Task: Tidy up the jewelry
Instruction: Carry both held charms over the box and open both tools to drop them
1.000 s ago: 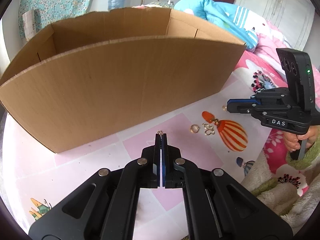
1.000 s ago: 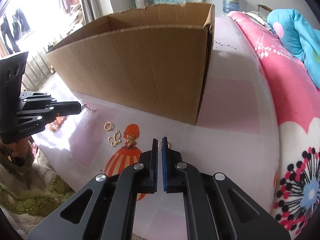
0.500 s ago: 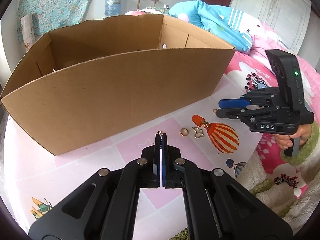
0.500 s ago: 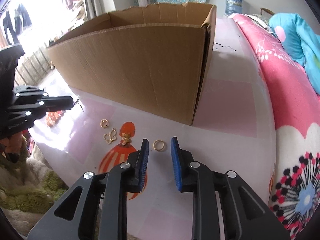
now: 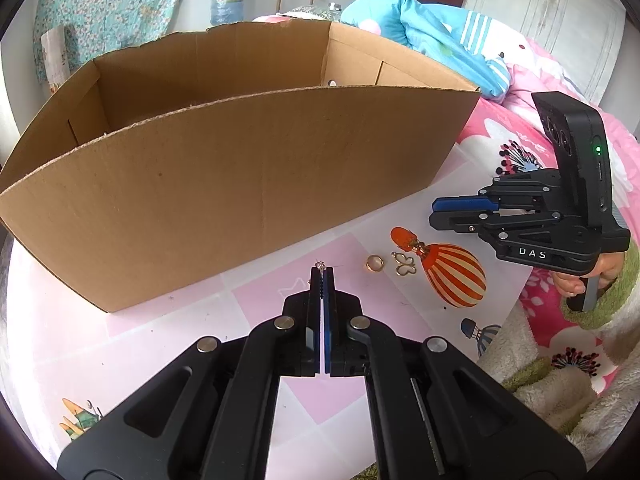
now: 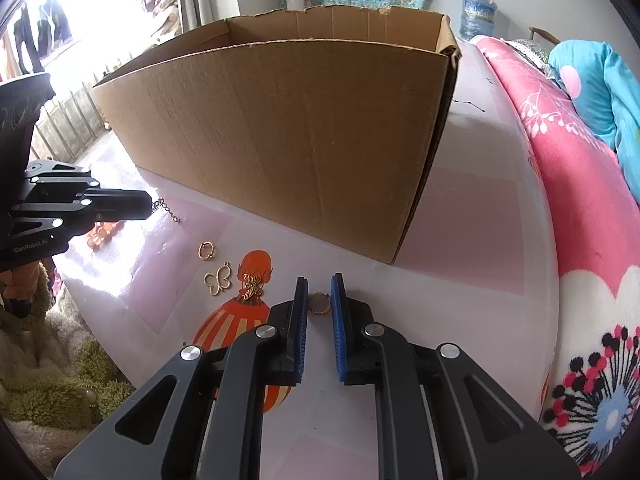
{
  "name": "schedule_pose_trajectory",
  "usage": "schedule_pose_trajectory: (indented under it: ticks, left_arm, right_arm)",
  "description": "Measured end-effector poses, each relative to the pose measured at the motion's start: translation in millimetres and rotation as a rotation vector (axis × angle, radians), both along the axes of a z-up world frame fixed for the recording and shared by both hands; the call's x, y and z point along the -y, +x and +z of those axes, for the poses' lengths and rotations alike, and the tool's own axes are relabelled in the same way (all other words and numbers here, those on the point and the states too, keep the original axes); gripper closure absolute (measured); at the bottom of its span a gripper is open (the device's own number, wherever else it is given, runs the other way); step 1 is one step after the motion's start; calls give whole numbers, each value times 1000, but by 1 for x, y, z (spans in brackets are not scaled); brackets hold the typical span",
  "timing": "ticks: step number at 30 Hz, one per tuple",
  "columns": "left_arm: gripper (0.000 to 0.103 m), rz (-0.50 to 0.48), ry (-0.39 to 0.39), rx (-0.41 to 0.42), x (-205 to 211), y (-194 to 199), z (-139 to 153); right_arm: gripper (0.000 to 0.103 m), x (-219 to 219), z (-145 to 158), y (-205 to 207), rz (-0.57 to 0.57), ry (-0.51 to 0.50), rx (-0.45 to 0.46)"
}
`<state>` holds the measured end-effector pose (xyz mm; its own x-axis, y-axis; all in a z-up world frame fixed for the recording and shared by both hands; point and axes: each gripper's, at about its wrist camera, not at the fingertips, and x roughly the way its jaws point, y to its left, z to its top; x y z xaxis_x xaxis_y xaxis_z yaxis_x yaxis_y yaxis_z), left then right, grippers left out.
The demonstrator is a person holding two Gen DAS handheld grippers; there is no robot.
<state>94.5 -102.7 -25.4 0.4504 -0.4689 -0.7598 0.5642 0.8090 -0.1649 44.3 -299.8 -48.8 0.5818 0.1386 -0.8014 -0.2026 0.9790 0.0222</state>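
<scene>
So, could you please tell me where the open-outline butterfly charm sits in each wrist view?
Left wrist: the butterfly charm lies right of centre, touching the left edge of the orange balloon print.
Right wrist: the butterfly charm lies left of centre, just left of the print.
Shared landmark: the orange balloon print.

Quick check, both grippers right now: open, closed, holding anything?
Left gripper: shut on a thin gold chain.
Right gripper: open, fingers either side of a gold ring on the table, not yet gripped.
</scene>
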Motion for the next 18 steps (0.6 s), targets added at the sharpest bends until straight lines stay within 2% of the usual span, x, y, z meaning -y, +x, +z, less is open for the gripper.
schedule_pose_trajectory:
  ticks: [11, 14, 18]
  left_arm:
    - [103, -2, -34, 39, -9, -8, 19]
    - [103, -9, -74, 62, -14, -13, 37]
    - [103, -33, -180, 82, -25, -11, 74]
  right_arm:
    - [92, 0, 15, -14, -38, 22, 44]
    - [92, -5, 33, -26, -41, 26, 84]
    - [92, -12, 70, -35, -9, 66, 164]
